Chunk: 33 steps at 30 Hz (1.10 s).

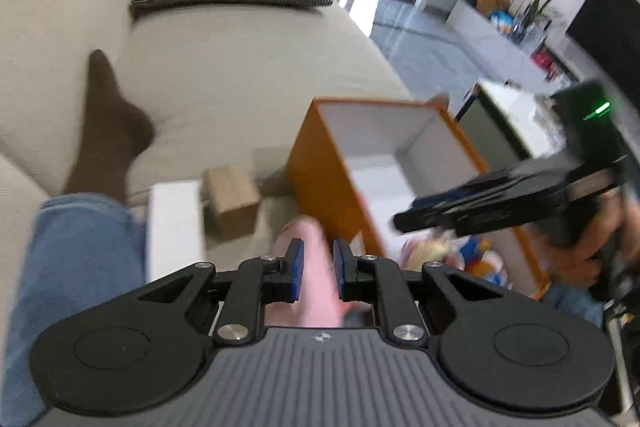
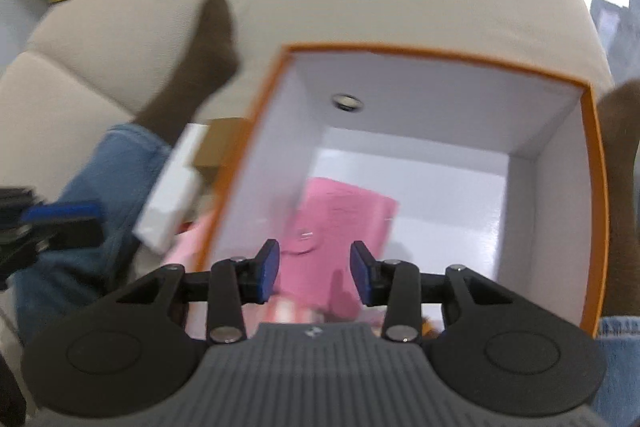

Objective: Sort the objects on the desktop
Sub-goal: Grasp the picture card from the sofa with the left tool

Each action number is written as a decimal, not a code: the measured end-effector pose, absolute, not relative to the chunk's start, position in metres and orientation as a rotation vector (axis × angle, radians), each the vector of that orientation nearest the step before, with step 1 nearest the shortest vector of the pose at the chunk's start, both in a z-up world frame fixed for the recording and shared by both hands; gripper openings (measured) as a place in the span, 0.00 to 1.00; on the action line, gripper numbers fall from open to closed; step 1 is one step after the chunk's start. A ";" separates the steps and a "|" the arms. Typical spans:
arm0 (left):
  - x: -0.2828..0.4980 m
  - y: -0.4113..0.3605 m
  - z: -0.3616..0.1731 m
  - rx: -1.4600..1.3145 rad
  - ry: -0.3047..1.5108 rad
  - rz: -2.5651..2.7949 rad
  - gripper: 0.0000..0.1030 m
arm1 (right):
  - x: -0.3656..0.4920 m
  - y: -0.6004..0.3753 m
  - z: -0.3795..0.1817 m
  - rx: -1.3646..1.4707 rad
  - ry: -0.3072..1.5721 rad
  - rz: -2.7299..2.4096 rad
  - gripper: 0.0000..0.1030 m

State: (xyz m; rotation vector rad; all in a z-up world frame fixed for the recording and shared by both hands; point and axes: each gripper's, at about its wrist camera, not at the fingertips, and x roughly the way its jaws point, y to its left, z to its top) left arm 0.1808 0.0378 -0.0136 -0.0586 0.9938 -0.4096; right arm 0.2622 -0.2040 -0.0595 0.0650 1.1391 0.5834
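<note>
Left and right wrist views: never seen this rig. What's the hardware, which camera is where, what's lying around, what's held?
No robot here: a person sitting on a beige sofa holds a hand-operated claw in each hand. Each picture comes from a fisheye camera on one claw, looking along its two blue-padded fingers.

Left wrist view: the left claw is shut on a pale pink item, too blurred to identify. Beside it on the sofa are a white box, a small cardboard box and an open orange box.

Right wrist view: the right claw is open, holding nothing, above the orange box, where a pink packet lies inside.
</note>
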 end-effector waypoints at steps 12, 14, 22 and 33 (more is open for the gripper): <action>0.109 0.036 -0.074 0.215 1.177 -0.413 0.51 | 0.172 -0.147 -0.020 -0.079 1.043 0.722 0.40; 0.106 0.034 -0.085 0.239 1.185 -0.440 0.53 | 0.169 -0.136 -0.020 -0.137 1.046 0.718 0.40; 0.121 0.028 -0.113 0.297 1.240 -0.453 0.62 | 0.175 -0.108 -0.024 -0.273 1.085 0.749 0.40; 0.130 0.023 -0.142 0.291 1.320 -0.488 0.67 | 0.215 -0.069 -0.028 -0.368 1.185 0.699 0.40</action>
